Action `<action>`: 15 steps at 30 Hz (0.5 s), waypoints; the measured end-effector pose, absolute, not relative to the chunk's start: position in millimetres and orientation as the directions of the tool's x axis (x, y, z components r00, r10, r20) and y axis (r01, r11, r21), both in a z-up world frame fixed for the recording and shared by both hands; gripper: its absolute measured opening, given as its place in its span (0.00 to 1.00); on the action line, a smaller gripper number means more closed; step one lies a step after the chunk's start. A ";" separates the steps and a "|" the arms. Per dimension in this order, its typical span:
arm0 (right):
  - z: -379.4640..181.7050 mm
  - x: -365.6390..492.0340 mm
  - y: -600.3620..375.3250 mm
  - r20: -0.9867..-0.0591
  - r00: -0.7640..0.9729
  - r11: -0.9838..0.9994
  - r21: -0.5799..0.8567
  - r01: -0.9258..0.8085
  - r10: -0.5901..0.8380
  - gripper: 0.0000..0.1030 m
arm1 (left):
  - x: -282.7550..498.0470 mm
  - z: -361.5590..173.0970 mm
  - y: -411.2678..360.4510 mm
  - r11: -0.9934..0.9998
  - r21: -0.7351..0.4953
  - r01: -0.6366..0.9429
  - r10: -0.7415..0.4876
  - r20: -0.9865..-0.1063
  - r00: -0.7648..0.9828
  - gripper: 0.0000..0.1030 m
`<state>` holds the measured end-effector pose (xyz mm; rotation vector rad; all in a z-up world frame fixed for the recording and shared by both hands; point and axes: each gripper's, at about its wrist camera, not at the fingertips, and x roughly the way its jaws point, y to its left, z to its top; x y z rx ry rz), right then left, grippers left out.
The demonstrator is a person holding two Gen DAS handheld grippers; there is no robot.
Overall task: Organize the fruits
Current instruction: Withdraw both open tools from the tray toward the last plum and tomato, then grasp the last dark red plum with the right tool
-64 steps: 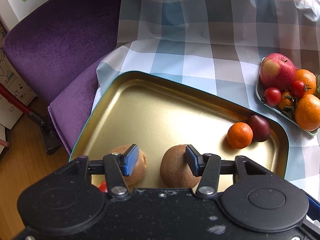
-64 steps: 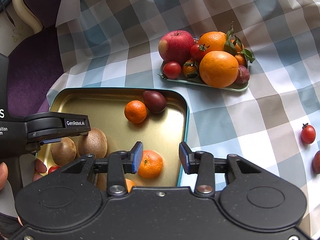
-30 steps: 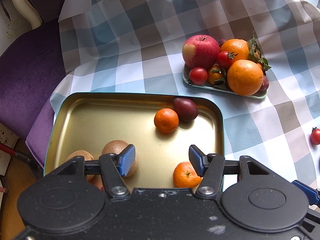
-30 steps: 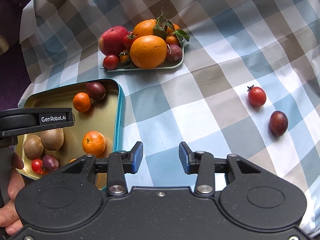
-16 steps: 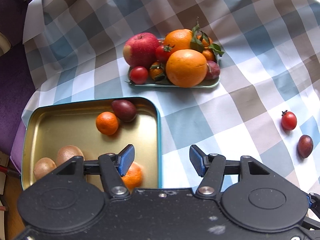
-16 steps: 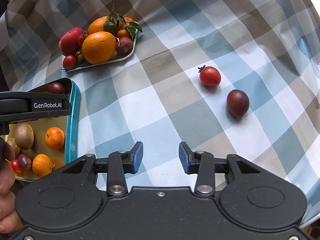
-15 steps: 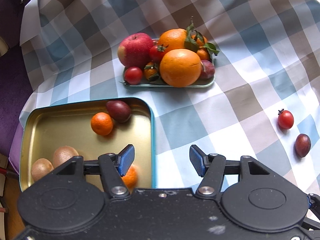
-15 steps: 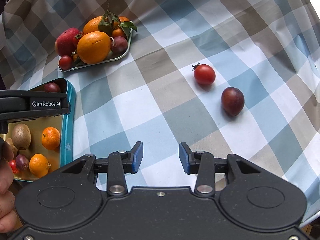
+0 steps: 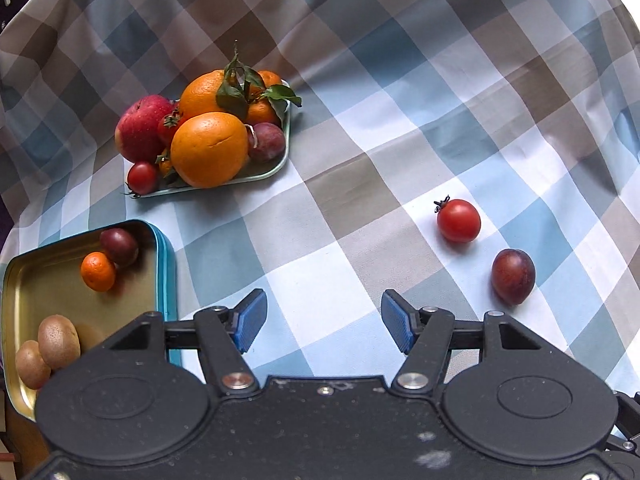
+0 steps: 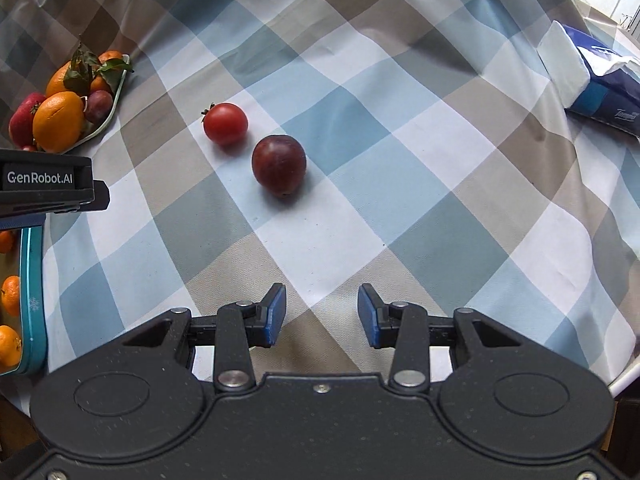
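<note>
The right gripper (image 10: pixel 320 316) hangs over the checked blue, grey and white tablecloth (image 10: pixel 400 184) with its blue-padded jaws spread and nothing between them; the left gripper (image 9: pixel 320 320) is likewise spread wide and empty, just beside the gold metal tray with the teal rim (image 9: pixel 166 264). Two fruits lie loose on the cloth, nearly touching: one small red tomato with a green stalk (image 10: pixel 225 123) and one dark purple plum (image 10: pixel 279 165), both ahead of the right gripper and a little to its left. To my eye the plum is the nearer pick, so I'd swing left, come down with the pads either side of its widest part, and close gently, since a round, smooth fruit could roll into the tomato or squirt out. In the tray I count two brown kiwis (image 9: pixel 48 344), three small mandarins (image 9: pixel 98 271) across both views and one dark plum-like fruit (image 9: pixel 119 246). The pale green plate (image 9: pixel 280 160) is piled with more fruit, too heaped to count surely.
</note>
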<state>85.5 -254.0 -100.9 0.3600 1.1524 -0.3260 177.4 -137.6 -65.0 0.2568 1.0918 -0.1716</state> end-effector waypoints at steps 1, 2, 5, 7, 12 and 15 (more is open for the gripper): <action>-100.6 84.7 -258.7 -0.926 0.372 0.893 0.110 0.437 -0.067 0.47 | 177.5 -66.8 -140.9 0.957 0.129 0.261 -0.001 -0.896 0.445 0.64; -100.2 84.9 -262.4 -0.925 0.374 0.890 0.113 0.441 -0.068 0.47 | 178.1 -68.4 -142.3 0.957 0.133 0.258 0.007 -0.899 0.438 0.64; -96.5 89.3 -270.8 -0.919 0.390 0.884 0.131 0.449 -0.061 0.47 | 181.8 -72.2 -140.7 0.963 0.121 0.241 0.011 -0.911 0.412 0.64; -93.1 96.0 -274.4 -0.912 0.406 0.881 0.145 0.450 -0.057 0.47 | 184.5 -74.4 -137.0 0.969 0.104 0.225 0.009 -0.922 0.387 0.64; -84.8 115.5 -276.7 -0.892 0.450 0.882 0.183 0.434 -0.037 0.47 | 193.4 -82.9 -126.5 0.983 0.075 0.167 0.016 -0.944 0.330 0.64; -83.1 127.3 -275.1 -0.884 0.465 0.885 0.189 0.425 -0.034 0.47 | 196.4 -85.1 -124.9 0.987 0.059 0.152 0.008 -0.949 0.314 0.64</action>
